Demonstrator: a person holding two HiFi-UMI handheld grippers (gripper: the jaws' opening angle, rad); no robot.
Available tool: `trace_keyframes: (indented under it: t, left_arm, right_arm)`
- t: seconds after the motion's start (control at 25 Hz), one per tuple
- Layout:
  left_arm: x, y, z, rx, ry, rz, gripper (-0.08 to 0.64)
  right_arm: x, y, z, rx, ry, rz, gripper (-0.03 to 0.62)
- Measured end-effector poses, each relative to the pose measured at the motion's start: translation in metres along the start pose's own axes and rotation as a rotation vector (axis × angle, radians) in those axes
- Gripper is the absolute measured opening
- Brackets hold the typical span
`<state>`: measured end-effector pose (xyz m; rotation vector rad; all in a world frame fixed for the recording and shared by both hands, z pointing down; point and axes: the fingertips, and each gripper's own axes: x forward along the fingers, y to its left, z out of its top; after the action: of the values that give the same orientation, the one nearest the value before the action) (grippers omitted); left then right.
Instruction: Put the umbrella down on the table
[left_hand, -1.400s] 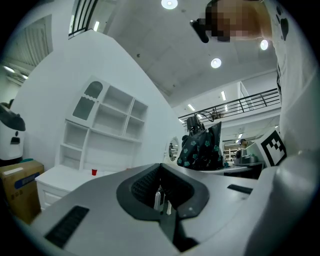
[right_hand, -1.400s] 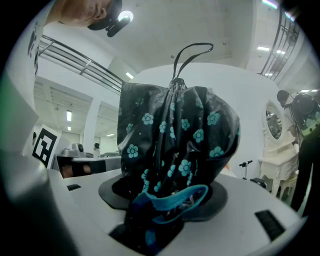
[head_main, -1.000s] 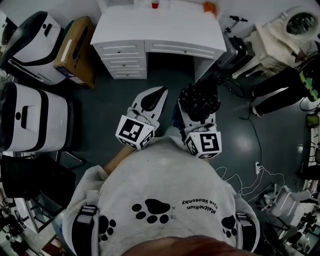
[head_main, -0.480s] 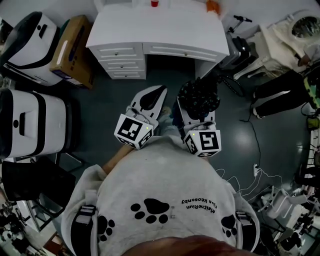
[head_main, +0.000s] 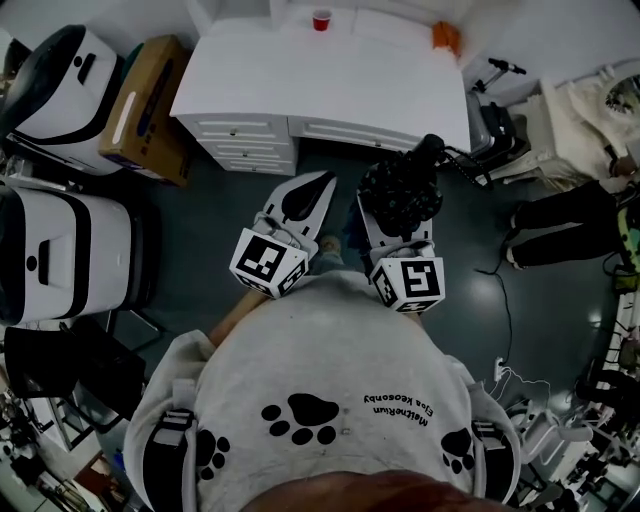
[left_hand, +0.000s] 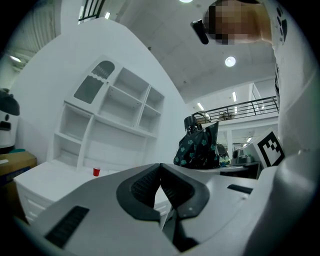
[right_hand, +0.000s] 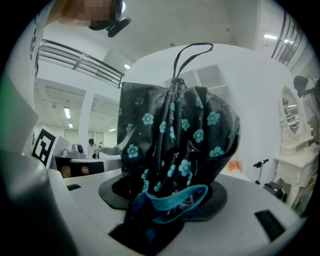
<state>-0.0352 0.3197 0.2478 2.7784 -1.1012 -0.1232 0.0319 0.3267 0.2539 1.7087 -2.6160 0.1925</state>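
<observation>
- The left gripper (left_hand: 160, 170) was empty: its jaws stood closed together, pad against pad, with nothing between them.
- The right gripper (right_hand: 165, 197) had hold of the umbrella (right_hand: 175, 140). Its jaws stood wide, pressed on the bunched fabric from either side.
- The umbrella was folded, black with teal flowers, with a teal strap hanging loose at its lower end and a thin black cord loop at its top.
- In the head view the umbrella (head_main: 402, 192) was carried in the air over the floor, just short of the counter's (head_main: 330, 75) front edge and towards its right front corner. It did not rest on the counter.
- The two grippers were held side by side in front of the person's grey sweatshirt (head_main: 330, 370), both pointing towards the counter, the left gripper (head_main: 322, 183) beside the umbrella but not touching it.
- A red cup (head_main: 321, 20) stood at the counter's far edge; an orange object (head_main: 446, 37) lay at its far right corner.
- A white shelf unit (left_hand: 110, 120) stood behind the counter.
- A cardboard box (head_main: 150, 95) sat on the floor against the counter's left side.
</observation>
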Motion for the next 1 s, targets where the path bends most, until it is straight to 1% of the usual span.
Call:
trace_keyframes:
  t: [0.08, 0.24, 0.44, 0.6, 0.8, 1.0]
  left_arm:
    - [0.018, 0.013, 0.000, -0.007, -0.003, 0.017, 0.017]
    - [0.056, 0.032, 0.002, -0.009, -0.007, 0.038, 0.017]
    - [0.092, 0.046, 0.006, -0.007, -0.011, 0.061, 0.017]
    - [0.108, 0.056, 0.004, -0.009, -0.005, 0.077, 0.017]
    - [0.121, 0.069, 0.003, -0.021, 0.007, 0.096, 0.017]
    - [0.135, 0.089, -0.002, -0.023, 0.022, 0.090, 0.017]
  right_arm:
    - [0.019, -0.011, 0.009, 0.015, -0.014, 0.011, 0.275]
    - [0.051, -0.042, 0.013, 0.022, -0.006, 0.031, 0.275]
    - [0.077, -0.077, 0.010, 0.002, 0.026, 0.049, 0.275]
    - [0.093, -0.088, 0.016, 0.032, 0.006, 0.057, 0.275]
    - [0.106, -0.102, 0.002, 0.037, 0.071, 0.064, 0.275]
    - [0.129, -0.105, 0.003, 0.022, 0.050, 0.066, 0.275]
